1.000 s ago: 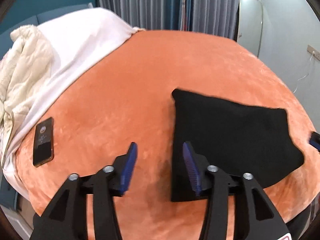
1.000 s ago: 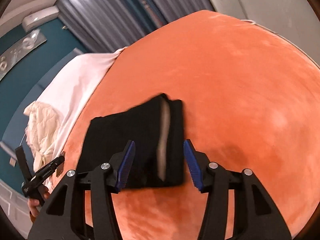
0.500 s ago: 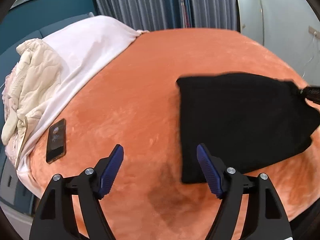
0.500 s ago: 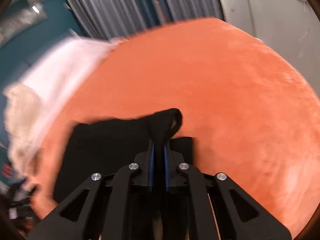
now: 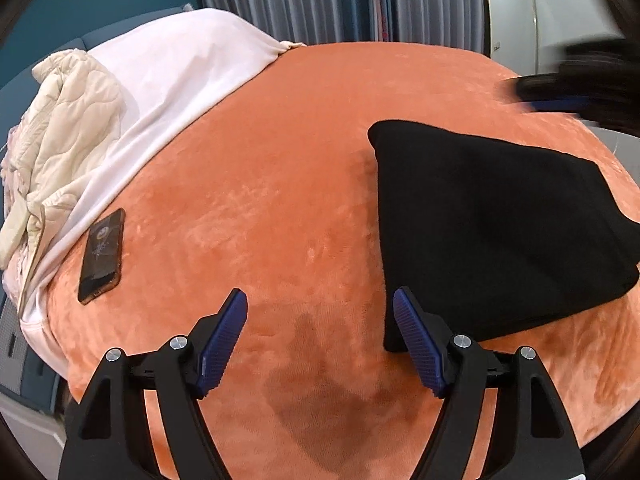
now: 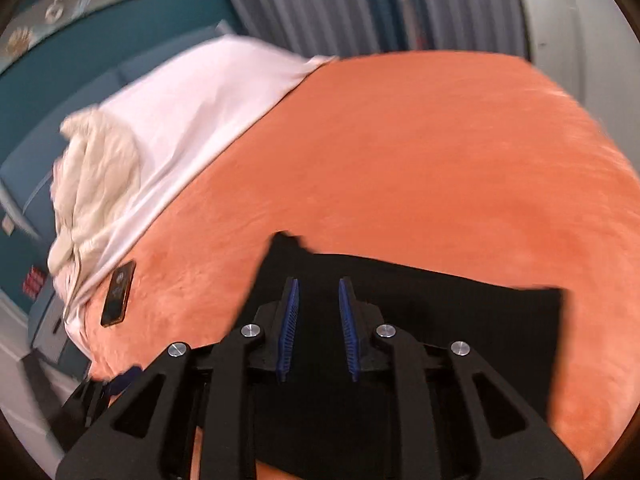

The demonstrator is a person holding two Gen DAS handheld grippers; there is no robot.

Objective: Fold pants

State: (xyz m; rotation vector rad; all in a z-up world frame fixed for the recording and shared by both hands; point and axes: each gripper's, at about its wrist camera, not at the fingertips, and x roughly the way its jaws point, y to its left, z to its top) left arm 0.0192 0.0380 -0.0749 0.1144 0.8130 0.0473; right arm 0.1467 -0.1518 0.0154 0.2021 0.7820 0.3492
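Note:
The black pants lie folded into a flat packet on the orange blanket, at the right in the left wrist view. My left gripper is open and empty, just left of the packet's near corner. My right gripper hovers over the pants with its jaws a little apart and nothing between them. It also shows as a dark blur at the far right of the left wrist view.
A phone lies on the blanket near its left edge. A white sheet and a cream quilt lie beyond it. Grey curtains hang behind the bed.
My right gripper let go of the pants fold it pinched half a second ago and lifted away. The pants now lie flat. My left gripper opened wider and drew back.

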